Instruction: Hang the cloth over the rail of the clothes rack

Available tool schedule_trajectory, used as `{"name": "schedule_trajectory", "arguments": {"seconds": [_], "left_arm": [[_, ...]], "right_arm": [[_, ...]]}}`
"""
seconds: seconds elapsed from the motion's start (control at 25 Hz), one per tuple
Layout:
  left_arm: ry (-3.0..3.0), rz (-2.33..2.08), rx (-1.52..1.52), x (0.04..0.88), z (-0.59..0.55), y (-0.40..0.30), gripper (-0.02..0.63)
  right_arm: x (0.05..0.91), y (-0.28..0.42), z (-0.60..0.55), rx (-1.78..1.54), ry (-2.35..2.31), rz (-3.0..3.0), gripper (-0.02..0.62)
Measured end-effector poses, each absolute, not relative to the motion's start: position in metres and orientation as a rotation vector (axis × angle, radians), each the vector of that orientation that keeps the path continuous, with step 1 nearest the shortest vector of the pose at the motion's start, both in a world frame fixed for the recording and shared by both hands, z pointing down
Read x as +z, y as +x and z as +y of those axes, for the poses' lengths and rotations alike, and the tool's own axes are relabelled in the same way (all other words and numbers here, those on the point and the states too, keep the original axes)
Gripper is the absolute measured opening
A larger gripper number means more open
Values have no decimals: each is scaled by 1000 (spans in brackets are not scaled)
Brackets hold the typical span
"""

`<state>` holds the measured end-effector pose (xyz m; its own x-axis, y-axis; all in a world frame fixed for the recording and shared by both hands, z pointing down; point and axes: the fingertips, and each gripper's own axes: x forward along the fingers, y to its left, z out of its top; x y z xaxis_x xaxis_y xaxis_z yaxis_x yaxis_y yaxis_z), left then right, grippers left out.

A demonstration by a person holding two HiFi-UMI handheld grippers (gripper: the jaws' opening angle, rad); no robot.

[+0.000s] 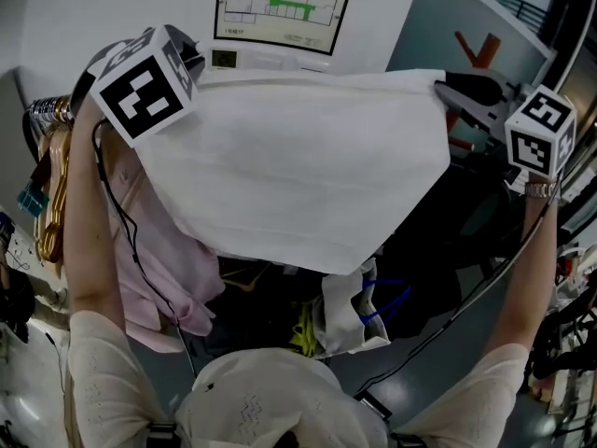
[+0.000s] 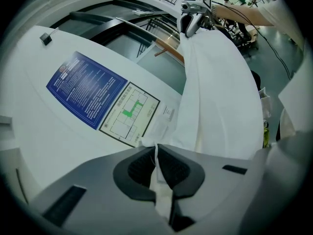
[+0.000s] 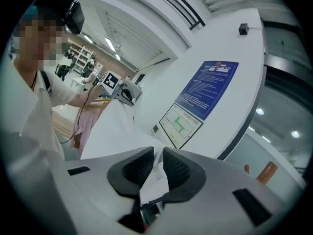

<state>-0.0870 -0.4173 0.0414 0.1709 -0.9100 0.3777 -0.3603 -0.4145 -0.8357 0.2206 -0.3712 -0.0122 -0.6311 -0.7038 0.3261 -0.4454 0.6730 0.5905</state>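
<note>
A white cloth is stretched wide in front of me between both raised grippers. My left gripper sits at the cloth's upper left corner, under its marker cube. In the left gripper view, its jaws are shut on a thin fold of the cloth. My right gripper pinches the upper right corner. In the right gripper view, a bunched bit of cloth is squeezed between its pads. The cloth hides most of the rack; I cannot make out its rail.
Several hangers and a pink garment hang at the left. Behind the cloth is a curved white wall with a floor-plan sign and a blue notice. A white bag and cables lie on the floor below.
</note>
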Motion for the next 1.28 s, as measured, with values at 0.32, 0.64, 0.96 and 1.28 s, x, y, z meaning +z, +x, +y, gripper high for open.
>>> {"name": "schedule_trajectory", "arguments": {"seconds": [0.32,0.64,0.96,1.28], "left_arm": [[-1825,1220,-1228,37,-419,-87,18],[-1815,1183,-1221,36,-417,-82,18],[-1796,1115,-1176,36,-413,-76,20],[-1903,1039,-948,13,-402,-72,20]], "right_arm": [[-23,267,-369,-589,1043,-2372,100],[-46,154,-274,-949,784,-2427,100],[-22,28,-315,-964,683,-2399,100],[-10,-61,-357,-1036,653,-2273,100]]}}
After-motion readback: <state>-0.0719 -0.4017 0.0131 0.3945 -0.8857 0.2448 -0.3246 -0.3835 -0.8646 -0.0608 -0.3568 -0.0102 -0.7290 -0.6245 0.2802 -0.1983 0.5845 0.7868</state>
